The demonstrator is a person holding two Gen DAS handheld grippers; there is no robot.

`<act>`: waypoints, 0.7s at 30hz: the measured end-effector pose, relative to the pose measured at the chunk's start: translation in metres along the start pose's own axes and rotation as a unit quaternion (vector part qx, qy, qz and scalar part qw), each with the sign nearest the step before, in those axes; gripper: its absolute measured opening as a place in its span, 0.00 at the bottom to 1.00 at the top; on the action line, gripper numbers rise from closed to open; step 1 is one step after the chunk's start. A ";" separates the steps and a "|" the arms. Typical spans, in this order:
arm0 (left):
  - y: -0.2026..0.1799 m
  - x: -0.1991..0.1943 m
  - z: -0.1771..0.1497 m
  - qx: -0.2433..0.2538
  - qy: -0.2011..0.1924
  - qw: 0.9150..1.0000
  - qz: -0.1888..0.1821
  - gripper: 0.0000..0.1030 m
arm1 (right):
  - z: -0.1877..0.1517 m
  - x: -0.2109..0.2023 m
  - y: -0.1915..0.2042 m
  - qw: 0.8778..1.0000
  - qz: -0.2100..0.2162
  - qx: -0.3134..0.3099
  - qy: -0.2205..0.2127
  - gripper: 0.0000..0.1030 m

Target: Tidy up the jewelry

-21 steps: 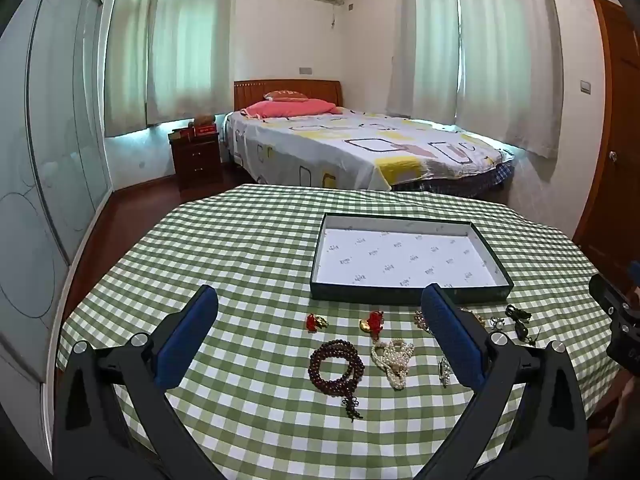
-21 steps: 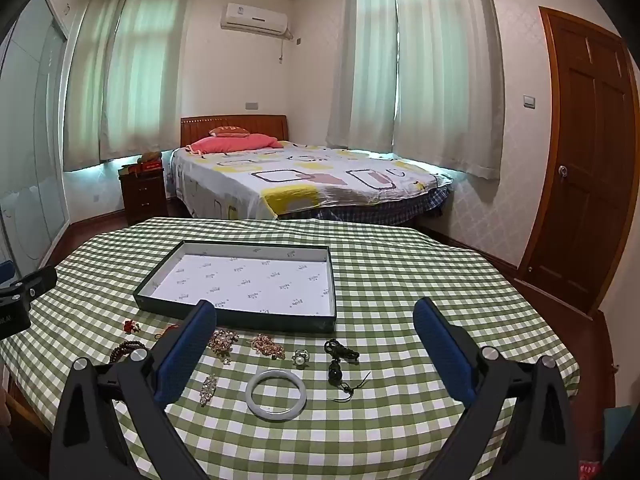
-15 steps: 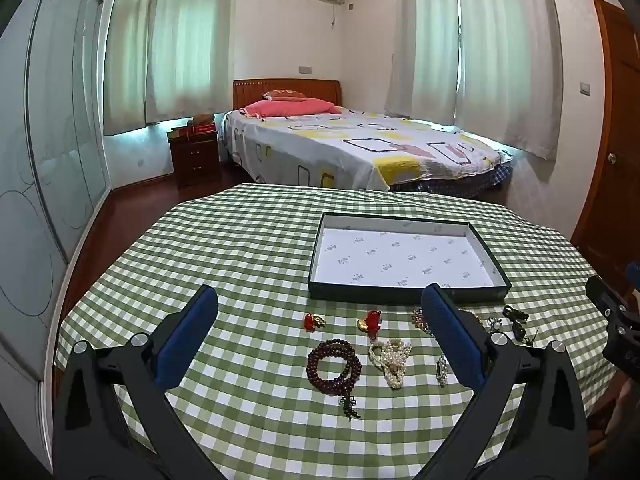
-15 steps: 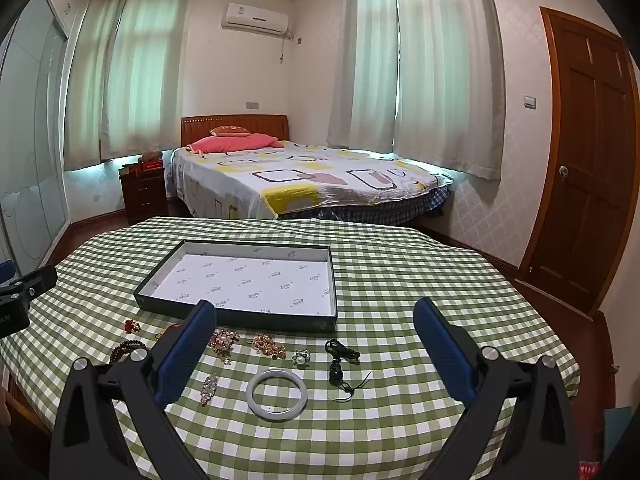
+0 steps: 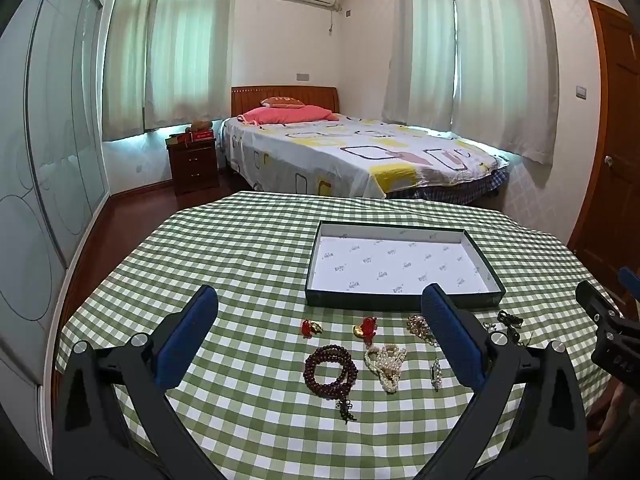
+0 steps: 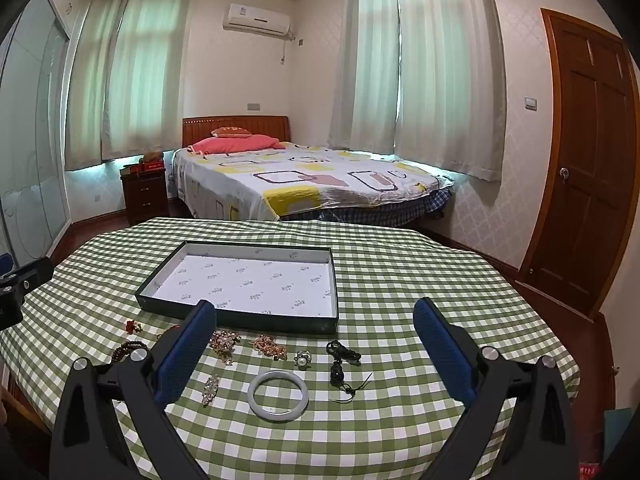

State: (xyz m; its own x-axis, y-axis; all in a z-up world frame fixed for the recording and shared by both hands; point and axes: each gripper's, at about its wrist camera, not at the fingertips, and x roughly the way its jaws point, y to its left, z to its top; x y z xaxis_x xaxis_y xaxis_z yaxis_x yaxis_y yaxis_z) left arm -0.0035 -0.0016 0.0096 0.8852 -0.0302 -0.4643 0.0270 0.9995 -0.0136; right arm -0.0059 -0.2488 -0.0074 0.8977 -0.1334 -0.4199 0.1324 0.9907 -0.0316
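Left wrist view: your left gripper (image 5: 320, 330) hovers over the counter (image 5: 248, 248), jaws spread wide, holding nothing. The jewelry lies just in front of the tray (image 5: 402, 300): bead bracelet (image 5: 330, 370), pearls (image 5: 386, 362). Right gripper (image 6: 314, 332) likewise wide and empty; bangle (image 6: 278, 395) near the tray's front wall.

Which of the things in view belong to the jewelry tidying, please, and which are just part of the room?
For the job: tray, white bangle, dark bead bracelet, pearl strand, red charms, black cord pendant.

Just there: bed, nightstand, door, air conditioner.
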 end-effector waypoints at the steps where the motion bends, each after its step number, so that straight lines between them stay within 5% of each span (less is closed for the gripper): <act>1: 0.000 0.000 0.000 0.001 -0.001 1.000 0.000 0.96 | 0.000 0.000 0.000 1.000 0.000 0.000 0.000 0.93; 21: 0.004 0.003 -0.002 -0.017 0.012 1.000 -0.008 0.96 | 0.000 0.002 0.002 1.000 0.000 -0.001 -0.002 0.93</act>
State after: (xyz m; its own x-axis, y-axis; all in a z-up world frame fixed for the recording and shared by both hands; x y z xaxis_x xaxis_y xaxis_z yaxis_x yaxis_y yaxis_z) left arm -0.0022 0.0024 0.0061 0.8737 -0.0464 -0.4843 0.0246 0.9984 -0.0514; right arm -0.0042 -0.2475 -0.0083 0.8992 -0.1326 -0.4170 0.1305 0.9909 -0.0335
